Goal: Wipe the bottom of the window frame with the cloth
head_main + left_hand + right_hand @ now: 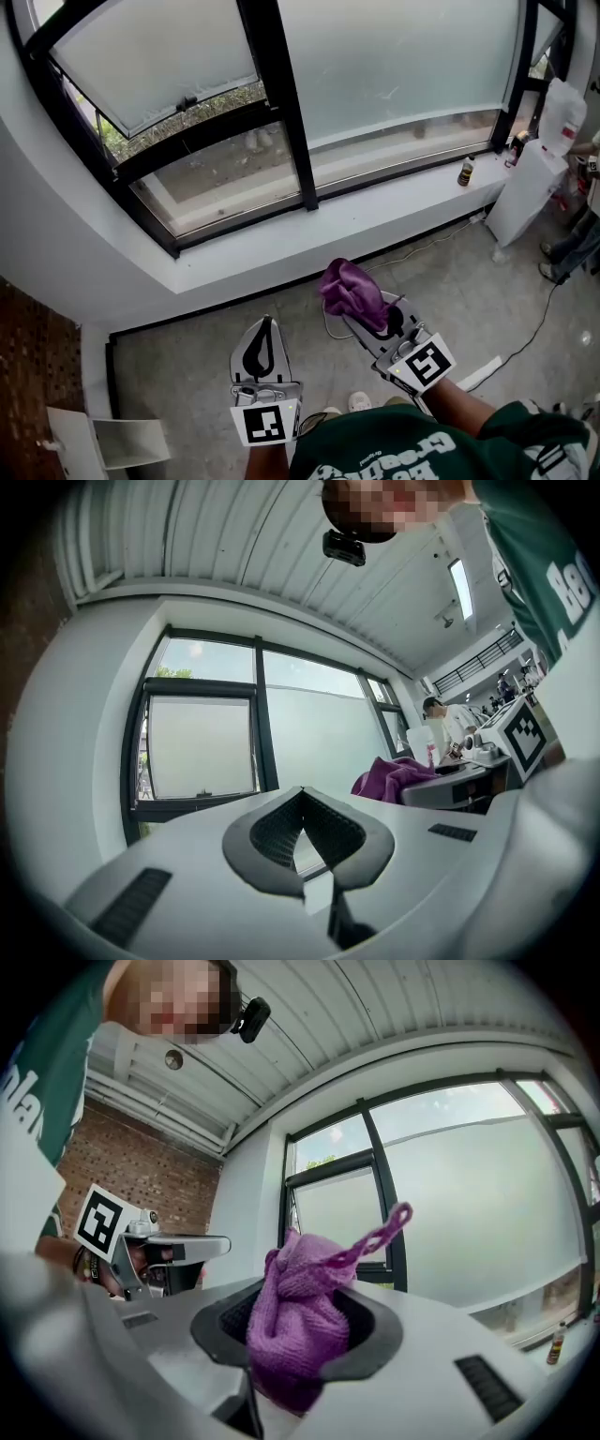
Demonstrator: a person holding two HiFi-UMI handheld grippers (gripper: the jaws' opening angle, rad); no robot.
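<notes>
Closest to us, the green shirt (pixel 403 445) is filling the bottom edge of the head view, and just beyond it we are holding both grippers out over the grey floor (pixel 187 375), their marker cubes facing up at us. We are keeping the left gripper (pixel 266 328) clenched on nothing: in the left gripper view its jaw tips (pixel 302 803) are meeting at the front, with only the window showing through the gap behind them. We are holding the right gripper (pixel 364 311) a little further forward and angled to the left, and it is grasping the purple cloth (pixel 352 289). In the right gripper view the cloth (pixel 295 1288) is bunching up between the jaws of that gripper (pixel 302 1335), with a thin loop of it sticking up and to the right. The cloth is hanging in the air short of the white sill (pixel 309 239), well apart from the black bottom rail of the window frame (pixel 394 174). Further right, a small dark bottle (pixel 466 172) is standing on the sill, and a white cable (pixel 525 337) is trailing across the floor.
</notes>
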